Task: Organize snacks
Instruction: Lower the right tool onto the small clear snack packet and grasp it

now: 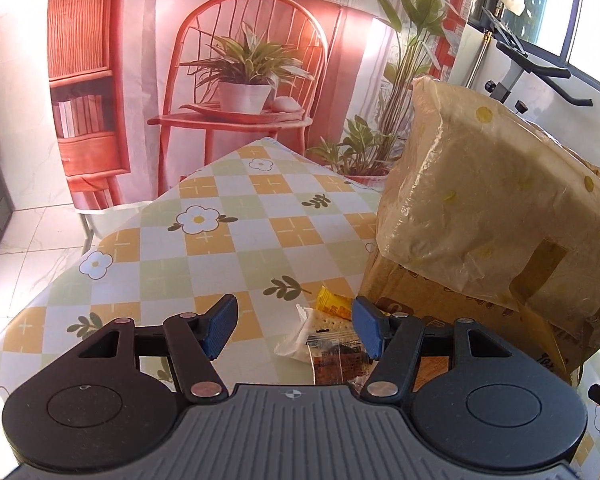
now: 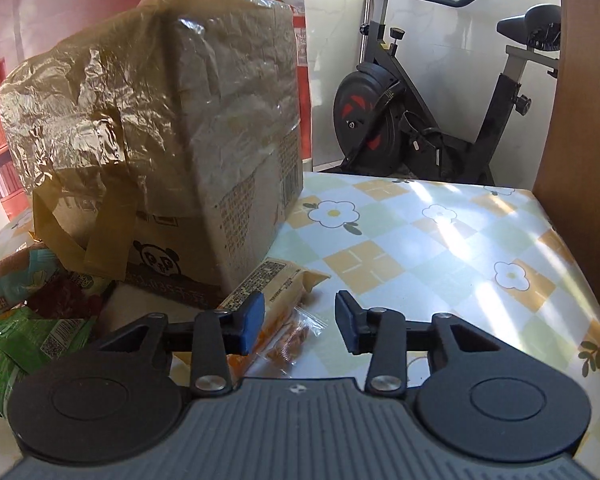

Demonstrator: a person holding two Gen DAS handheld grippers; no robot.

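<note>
Honestly, in the left view the left gripper is held wide, nothing pinched, over the cracker pack beside the box; a neighbouring wrapper could get grabbed too. In the right view the right gripper is half open and empty above the clear packet, which could be skidded away by a shallow grab.
</note>
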